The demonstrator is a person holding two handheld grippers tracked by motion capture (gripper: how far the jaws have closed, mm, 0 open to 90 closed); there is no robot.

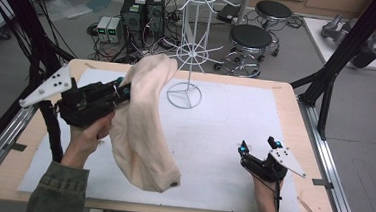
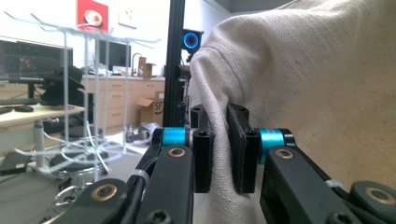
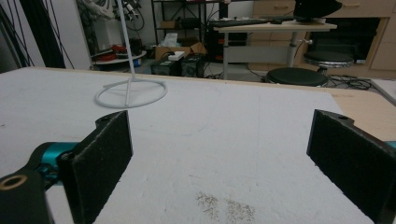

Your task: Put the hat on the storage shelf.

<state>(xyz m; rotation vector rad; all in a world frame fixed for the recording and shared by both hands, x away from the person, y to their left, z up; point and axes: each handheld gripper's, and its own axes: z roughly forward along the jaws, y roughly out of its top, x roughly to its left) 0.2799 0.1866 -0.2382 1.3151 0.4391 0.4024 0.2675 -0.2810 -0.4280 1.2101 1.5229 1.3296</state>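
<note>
A cream cloth cap (image 1: 142, 128) hangs in the air over the left half of the table. My left gripper (image 1: 125, 89) is shut on its upper edge. In the left gripper view the two black pads pinch a fold of the cream cap (image 2: 299, 79) between them, with my left gripper (image 2: 221, 149) pointing level. A white wire rack (image 1: 192, 51) stands on its ring base at the back middle of the white mat (image 1: 224, 133). My right gripper (image 1: 258, 146) rests open low over the mat at the front right, and nothing lies between the jaws of my right gripper (image 3: 219, 154).
The wire rack's ring base (image 3: 131, 93) sits ahead and left in the right gripper view. Black frame posts (image 1: 345, 52) rise at the table's right and left back corners. Stools (image 1: 250, 40) and boxes with cables stand on the floor behind the table.
</note>
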